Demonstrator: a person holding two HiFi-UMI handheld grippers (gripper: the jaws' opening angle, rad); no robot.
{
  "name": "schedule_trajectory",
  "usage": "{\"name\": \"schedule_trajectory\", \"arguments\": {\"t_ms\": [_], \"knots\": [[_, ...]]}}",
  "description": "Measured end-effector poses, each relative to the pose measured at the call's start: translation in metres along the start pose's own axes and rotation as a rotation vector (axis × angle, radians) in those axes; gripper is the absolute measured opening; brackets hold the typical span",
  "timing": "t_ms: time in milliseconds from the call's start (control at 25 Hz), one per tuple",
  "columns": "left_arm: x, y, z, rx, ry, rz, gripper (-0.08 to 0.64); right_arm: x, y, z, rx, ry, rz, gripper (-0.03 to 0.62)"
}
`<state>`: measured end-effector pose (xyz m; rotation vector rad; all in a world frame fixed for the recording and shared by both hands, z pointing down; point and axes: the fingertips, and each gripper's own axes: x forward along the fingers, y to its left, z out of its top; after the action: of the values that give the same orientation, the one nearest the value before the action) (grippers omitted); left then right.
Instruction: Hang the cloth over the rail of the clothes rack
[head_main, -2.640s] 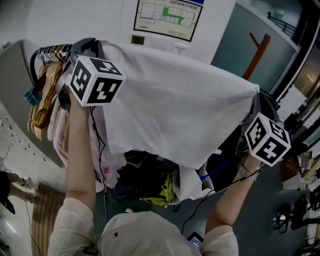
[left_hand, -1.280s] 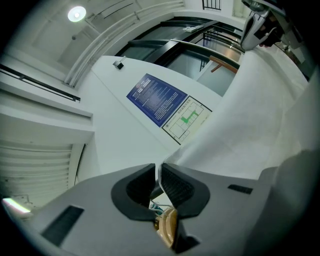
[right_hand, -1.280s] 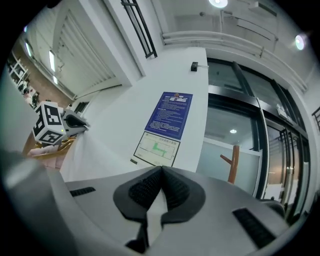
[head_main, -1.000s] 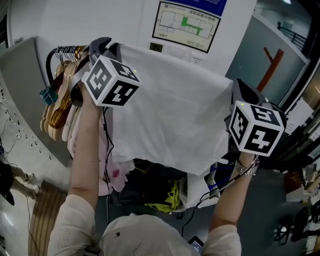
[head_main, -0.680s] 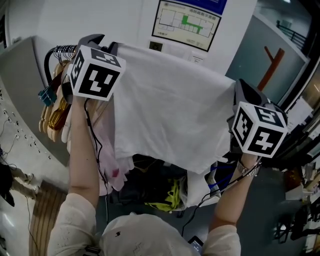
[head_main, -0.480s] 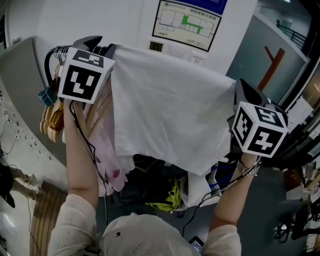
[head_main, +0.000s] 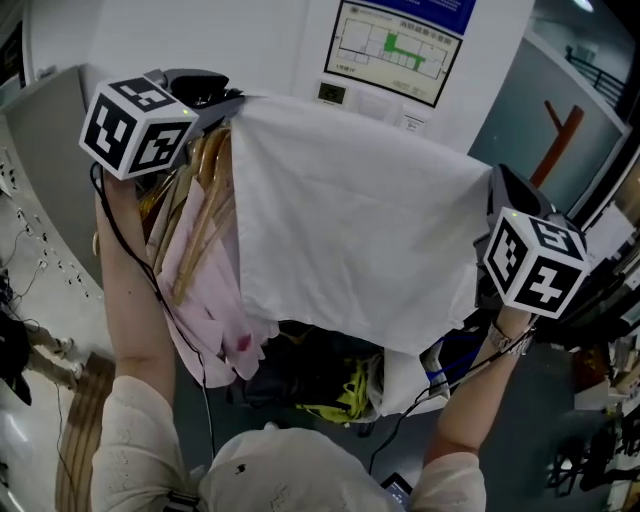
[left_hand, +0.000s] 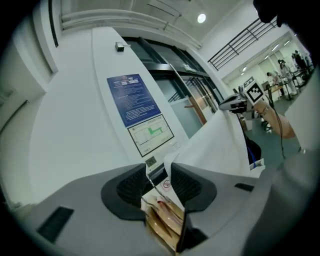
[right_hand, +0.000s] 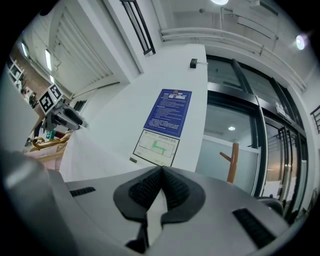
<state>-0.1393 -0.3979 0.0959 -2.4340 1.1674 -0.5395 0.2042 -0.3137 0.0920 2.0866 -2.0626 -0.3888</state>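
While the right tool (right_hand: 161, 174) clamps it, the cloth (head_main: 350, 220) stretches sideways; left tool (left_hand: 159, 175) just opened off it.

The clothes rack's rail is hidden under its load. A white cloth (head_main: 350, 220) lies draped over it, spread wide along its length. At the rail's left end hang wooden hangers (head_main: 200, 215) bearing pink garments (head_main: 205, 300), just beside the cloth.

One cloth (head_main: 350, 220), two claws (left_hand: 159, 176) (right_hand: 161, 181), perhaps three hangers (head_main: 198, 215)
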Motion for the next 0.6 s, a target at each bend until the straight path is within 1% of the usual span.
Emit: {"name": "schedule_trajectory", "arguments": {"t_ms": [80,160,200,240,320,400,440,560,600], "knots": [[-0.006,-0.001,-0.002,0.002,-0.017,-0.06,0.138,0.0,-0.001,-0.002,0.009,0.002,0.0,0.017],[-0.016,0.007,-0.004,-0.04,-0.065,-0.102,0.138,-0.001,-0.002,-0.003,0.016,0.007,-0.005,0.017],[-0.022,0.014,-0.006,-0.067,-0.087,-0.098,0.138,-0.001,-0.003,-0.003,0.017,0.011,-0.008,0.017],[-0.028,0.022,-0.009,-0.08,-0.097,-0.077,0.138,-0.001,-0.004,-0.003,0.018,0.014,-0.01,0.017],[-0.041,0.03,-0.013,-0.073,-0.11,-0.028,0.138,-0.002,-0.003,-0.003,0.018,0.019,-0.013,0.017],[-0.054,0.026,-0.007,-0.058,-0.163,0.011,0.138,-0.002,-0.002,-0.001,0.019,0.018,-0.013,0.017],[-0.061,0.02,0.0,-0.045,-0.2,0.045,0.138,-0.001,-0.001,-0.001,0.02,0.018,-0.013,0.017],[-0.079,-0.008,0.026,0.001,-0.315,0.211,0.137,-0.002,0.0,-0.001,0.029,0.017,-0.012,0.017],[-0.082,-0.022,0.036,0.02,-0.357,0.249,0.137,-0.003,0.001,0.0,0.034,0.015,-0.013,0.017]]}}
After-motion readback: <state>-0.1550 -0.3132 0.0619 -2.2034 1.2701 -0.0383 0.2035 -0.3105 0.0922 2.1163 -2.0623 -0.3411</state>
